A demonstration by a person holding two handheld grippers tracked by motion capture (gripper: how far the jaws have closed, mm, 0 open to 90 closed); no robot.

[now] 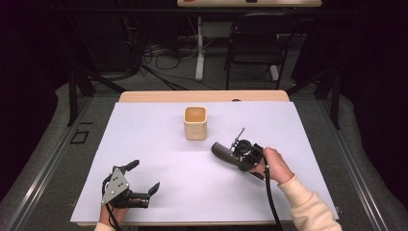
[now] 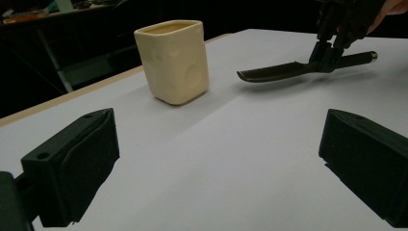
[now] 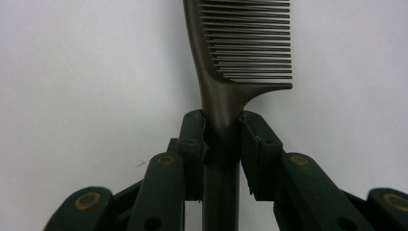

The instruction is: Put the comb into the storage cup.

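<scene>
Comb (image 3: 226, 62) clamped at neck by right claw (image 3: 222, 139); light, stiff, slippery plastic, best held there. Left claw (image 2: 216, 159) wide open, empty.

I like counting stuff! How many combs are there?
1. The comb is held off the table in the right gripper, to the right of the cup. More could hide inside the cup.

A white sheet (image 1: 159, 159) covers most of a light wooden table (image 1: 202, 96), whose far edge shows bare. Beyond it the room is dark. A black chair (image 1: 255, 45) stands on grey floor (image 1: 48, 144) beside a white table leg (image 1: 199, 48), with loose cables (image 1: 159, 57) lying nearby. Another pale tabletop (image 1: 250, 3) sits at the back. Black stand legs (image 1: 79, 82) flank the table.
</scene>
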